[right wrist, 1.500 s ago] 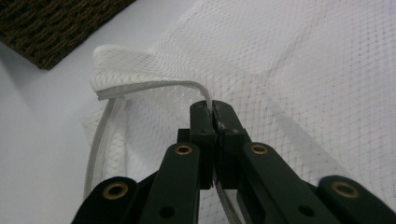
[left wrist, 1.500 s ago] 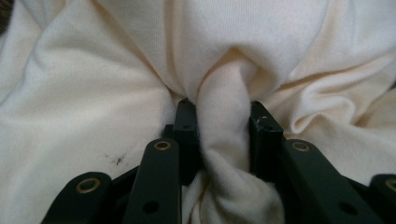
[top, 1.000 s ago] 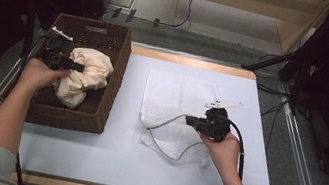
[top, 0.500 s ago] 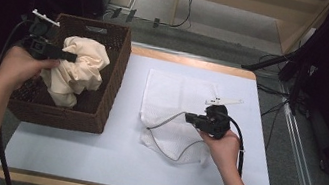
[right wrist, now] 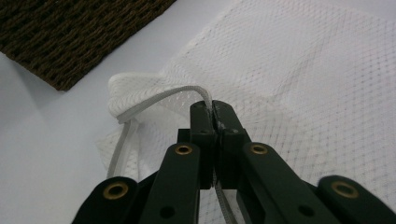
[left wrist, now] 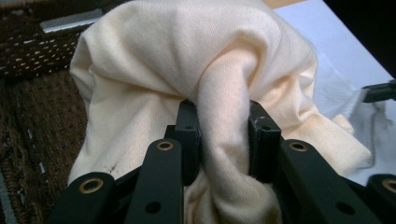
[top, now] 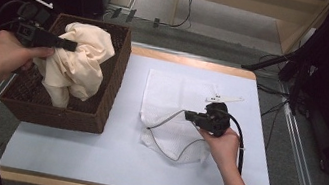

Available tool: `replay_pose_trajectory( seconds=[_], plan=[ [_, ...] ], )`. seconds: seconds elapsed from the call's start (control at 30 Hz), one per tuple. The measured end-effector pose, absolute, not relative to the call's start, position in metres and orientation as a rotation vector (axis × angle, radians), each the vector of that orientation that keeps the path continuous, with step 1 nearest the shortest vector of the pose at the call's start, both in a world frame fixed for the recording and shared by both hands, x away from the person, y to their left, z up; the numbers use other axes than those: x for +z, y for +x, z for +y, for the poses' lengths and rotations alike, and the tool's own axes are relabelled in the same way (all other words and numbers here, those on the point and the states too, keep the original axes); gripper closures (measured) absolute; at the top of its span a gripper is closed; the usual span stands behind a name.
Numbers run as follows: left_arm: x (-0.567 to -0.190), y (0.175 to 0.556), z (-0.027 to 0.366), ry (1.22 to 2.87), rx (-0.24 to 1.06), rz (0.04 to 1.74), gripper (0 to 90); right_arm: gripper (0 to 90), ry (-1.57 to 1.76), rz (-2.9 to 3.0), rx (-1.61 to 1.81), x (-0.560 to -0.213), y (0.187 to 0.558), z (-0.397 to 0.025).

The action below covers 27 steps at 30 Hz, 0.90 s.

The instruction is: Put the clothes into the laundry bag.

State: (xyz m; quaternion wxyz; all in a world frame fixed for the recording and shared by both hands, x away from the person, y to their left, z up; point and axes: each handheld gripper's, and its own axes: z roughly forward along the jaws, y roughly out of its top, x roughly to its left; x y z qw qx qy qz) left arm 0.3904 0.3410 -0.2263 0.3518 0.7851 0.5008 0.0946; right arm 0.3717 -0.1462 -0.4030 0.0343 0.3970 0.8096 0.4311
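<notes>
Your left gripper [left wrist: 223, 140] is clenching the cream garment [top: 78, 65] above the basket [top: 110, 88]; your right gripper [right wrist: 213, 114] is pinching the mesh bag's [top: 176, 99] zip edge, seemingly thinly; it risks slipping

A cream cloth garment [top: 78, 65], soft and crumpled, hangs bunched above the left side of the table, one fold pinched. A white mesh laundry bag [top: 177, 107] lies flat at the table's middle, its grey drawstring [top: 164, 120] looping along the near-left edge.
</notes>
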Motion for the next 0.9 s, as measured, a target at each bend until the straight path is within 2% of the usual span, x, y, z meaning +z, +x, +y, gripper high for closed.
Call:
replay_pose_trajectory(
  seconds=[0.47, 0.9],
  plan=[
    [-0.185, 0.369, 0.304, 2.067, 0.218, 1.122, 71.6, 89.3, 1.221, 2.485, 1.34, -0.401, 0.373, -0.146],
    [-0.169, 0.351, 0.252, 2.092, 0.158, 0.997, 71.6, 89.3, 1.231, 2.485, 1.348, -0.399, 0.373, -0.147]
  ],
)
